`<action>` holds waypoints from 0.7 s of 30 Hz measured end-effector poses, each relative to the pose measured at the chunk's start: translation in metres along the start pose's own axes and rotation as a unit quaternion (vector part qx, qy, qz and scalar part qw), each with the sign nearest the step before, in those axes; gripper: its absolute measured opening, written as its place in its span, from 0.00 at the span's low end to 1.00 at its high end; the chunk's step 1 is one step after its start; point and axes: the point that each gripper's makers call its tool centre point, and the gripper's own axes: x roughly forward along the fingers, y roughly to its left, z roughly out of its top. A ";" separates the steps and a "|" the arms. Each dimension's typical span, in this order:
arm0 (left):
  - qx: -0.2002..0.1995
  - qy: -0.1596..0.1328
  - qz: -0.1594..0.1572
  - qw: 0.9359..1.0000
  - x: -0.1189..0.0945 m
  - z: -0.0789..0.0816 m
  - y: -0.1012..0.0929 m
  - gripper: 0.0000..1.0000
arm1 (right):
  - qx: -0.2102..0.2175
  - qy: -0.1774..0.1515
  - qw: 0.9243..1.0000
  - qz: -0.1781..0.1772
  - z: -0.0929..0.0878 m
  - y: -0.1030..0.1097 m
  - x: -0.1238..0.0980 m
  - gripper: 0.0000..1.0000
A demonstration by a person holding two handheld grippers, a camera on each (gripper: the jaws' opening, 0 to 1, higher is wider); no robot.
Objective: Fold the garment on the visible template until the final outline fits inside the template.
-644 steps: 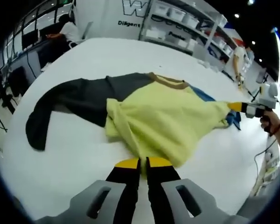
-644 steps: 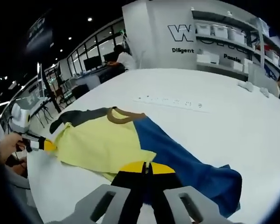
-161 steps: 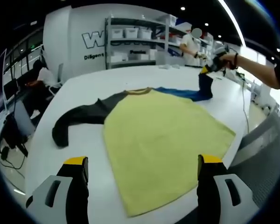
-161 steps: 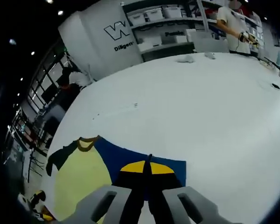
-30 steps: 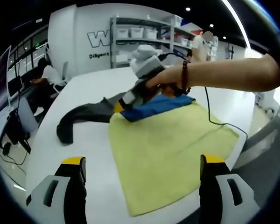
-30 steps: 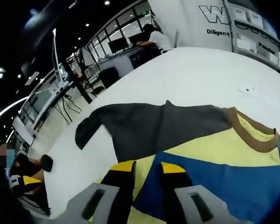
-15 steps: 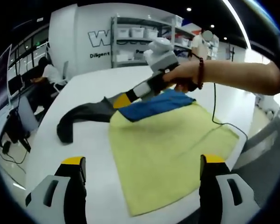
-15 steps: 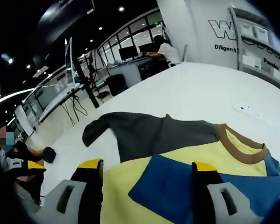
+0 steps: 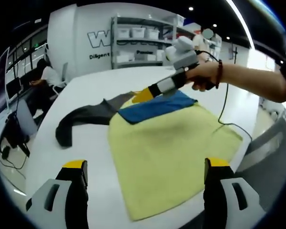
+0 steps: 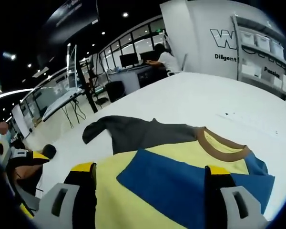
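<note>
Lifted clear since a second ago, the right gripper (image 9: 144, 95) hangs above one shirt (image 9: 171, 148), jaws wide apart and holding nothing. Nearest, the left gripper (image 9: 143, 169) is also spread wide and bare. One blue sleeve (image 10: 181, 183) lies folded across the yellow body; one gray sleeve (image 10: 133, 133) stretches out on the white table (image 10: 200, 102).

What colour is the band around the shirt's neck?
Brown; the neck band shows best in the right gripper view.
</note>
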 end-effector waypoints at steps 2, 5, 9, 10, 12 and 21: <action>0.001 -0.001 0.000 1.000 0.000 0.000 0.000 0.99 | 0.000 -0.004 1.000 -0.007 -0.003 -0.006 -0.010 0.93; -0.001 0.001 -0.003 1.000 0.000 0.000 0.000 0.99 | 0.001 -0.007 1.000 -0.019 -0.007 -0.018 -0.022 0.92; 0.002 0.006 -0.005 1.000 0.001 -0.002 -0.002 0.99 | 0.017 -0.010 0.999 -0.029 -0.012 -0.031 -0.037 0.91; 0.003 0.006 -0.006 1.000 0.001 -0.002 -0.002 0.99 | 0.023 -0.013 0.999 -0.035 -0.013 -0.035 -0.042 0.91; 0.003 0.005 -0.008 1.000 0.001 -0.002 -0.003 0.99 | 0.023 -0.013 0.999 -0.042 -0.017 -0.042 -0.051 0.90; 0.011 0.009 -0.010 1.000 0.002 -0.003 -0.005 0.99 | 0.034 -0.008 0.997 -0.071 -0.037 -0.071 -0.084 0.87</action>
